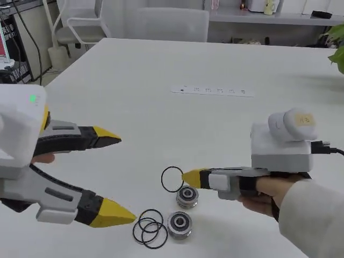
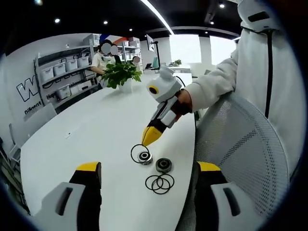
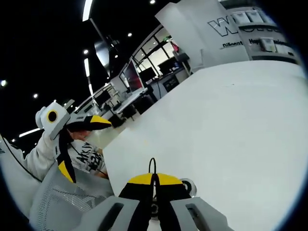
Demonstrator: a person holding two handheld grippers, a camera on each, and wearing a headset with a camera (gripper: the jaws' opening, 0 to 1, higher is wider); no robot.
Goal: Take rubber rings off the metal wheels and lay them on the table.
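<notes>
My right gripper (image 1: 185,177) is shut on a black rubber ring (image 1: 172,179), which it holds upright just above the table beside a metal wheel (image 1: 187,196). A second wheel (image 1: 179,223) lies nearer me, with three loose rings (image 1: 149,227) overlapping on the table to its left. My left gripper (image 1: 112,176) hovers open at the left, nothing between its yellow tips. The left gripper view looks between its own open gripper (image 2: 148,168) at the held ring (image 2: 140,153), both wheels (image 2: 163,164) and the laid rings (image 2: 160,183). In the right gripper view the ring (image 3: 152,166) stands edge-on from the shut tips (image 3: 154,179).
A white power strip (image 1: 212,90) lies on the white table (image 1: 161,97) farther back. Chairs (image 1: 172,24) stand at the far edge and a plant (image 1: 337,45) at the right. A mesh chair (image 2: 240,144) is behind the right arm.
</notes>
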